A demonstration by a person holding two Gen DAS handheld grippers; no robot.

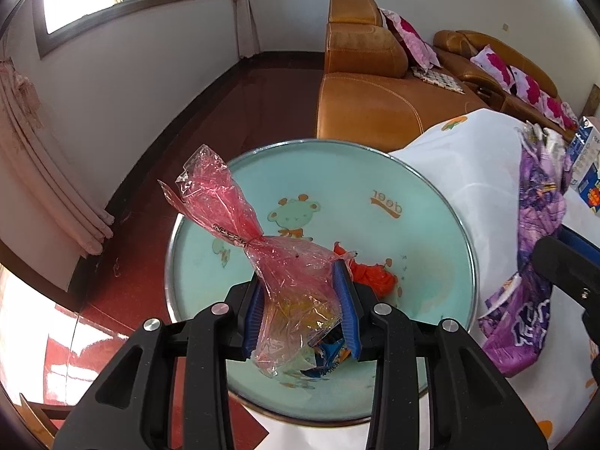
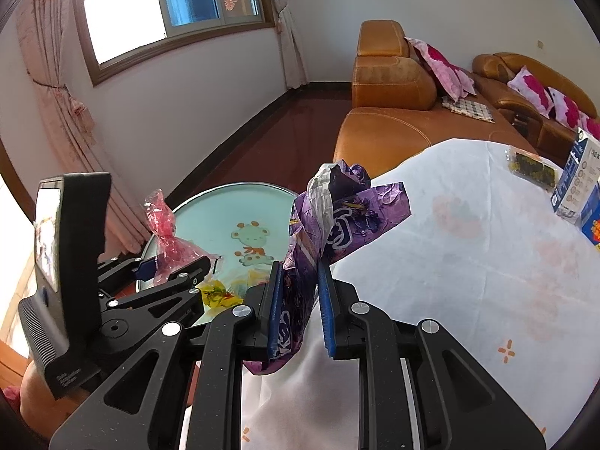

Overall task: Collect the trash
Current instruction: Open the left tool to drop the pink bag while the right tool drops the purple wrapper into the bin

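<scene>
My left gripper is shut on a crumpled pink clear plastic wrapper and holds it over a round pale-green basin with a cartoon deer print. An orange wrapper and a blue wrapper lie in the basin. My right gripper is shut on a crumpled purple wrapper at the edge of the white-clothed table, beside the basin. The right wrist view also shows the left gripper with its pink wrapper and a yellow wrapper in the basin.
A blue-and-white carton and a dark green packet sit at the table's far right. An orange leather sofa with pink cushions stands behind. Dark red floor runs to the wall with window and curtains.
</scene>
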